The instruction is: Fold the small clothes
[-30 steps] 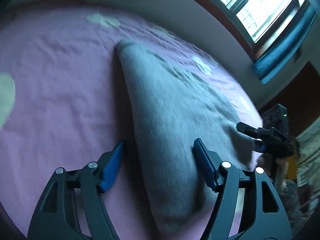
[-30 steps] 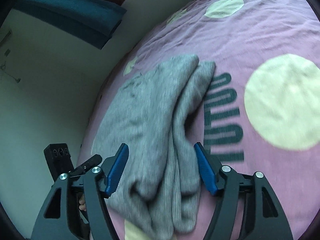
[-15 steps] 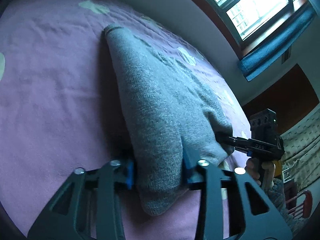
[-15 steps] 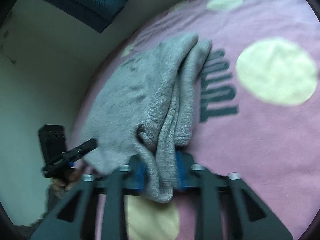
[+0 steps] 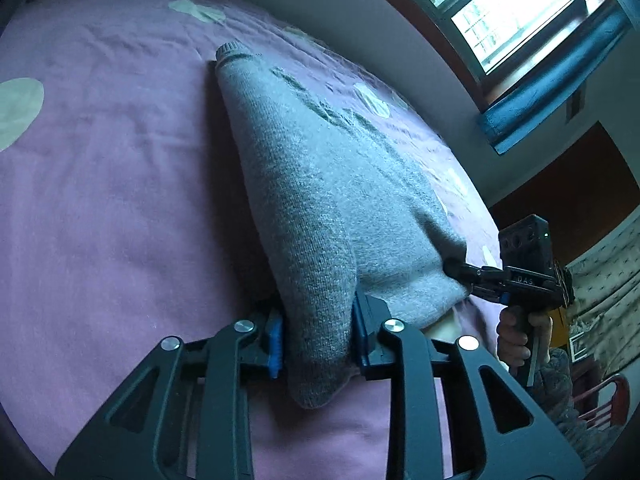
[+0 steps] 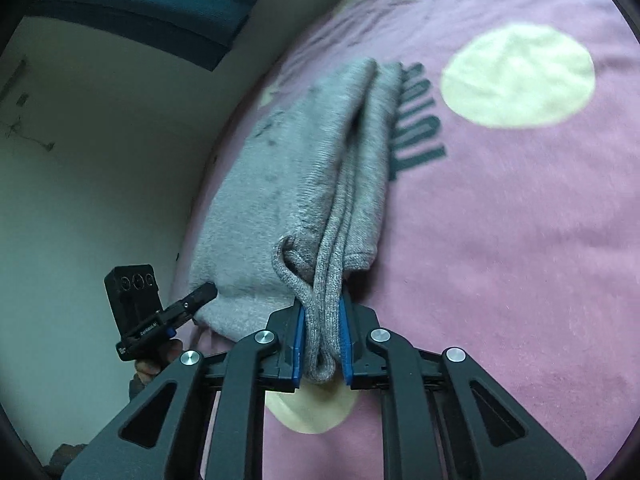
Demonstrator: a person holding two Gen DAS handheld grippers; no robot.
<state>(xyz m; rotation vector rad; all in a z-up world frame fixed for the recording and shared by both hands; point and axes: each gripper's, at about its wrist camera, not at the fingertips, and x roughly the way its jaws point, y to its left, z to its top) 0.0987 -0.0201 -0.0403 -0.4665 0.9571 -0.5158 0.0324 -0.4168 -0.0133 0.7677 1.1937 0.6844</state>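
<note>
A grey knit garment (image 5: 320,184) lies folded lengthwise on a purple bed cover (image 5: 100,200) with pale dots. My left gripper (image 5: 318,328) is shut on its near left corner, and the cloth bulges between the blue pads. In the right wrist view the same garment (image 6: 288,184) stretches away from my right gripper (image 6: 322,336), whose jaws are closing on a bunched, doubled edge, pads pressing the knit. Each gripper shows in the other's view: the right gripper (image 5: 456,270) at the garment's right corner, the left gripper (image 6: 204,294) at its left corner.
The bed cover (image 6: 520,220) carries teal lettering (image 6: 420,120) beside the garment. A wall (image 6: 100,140) runs along the bed's far side under a window (image 5: 512,8) with a blue curtain (image 5: 560,76). A person's hand (image 5: 516,336) holds the right gripper; a red chair (image 5: 608,396) stands behind.
Both grippers stood open around the garment's near edge a second ago; both have since closed onto it, and the cloth now bunches up between the pads.
</note>
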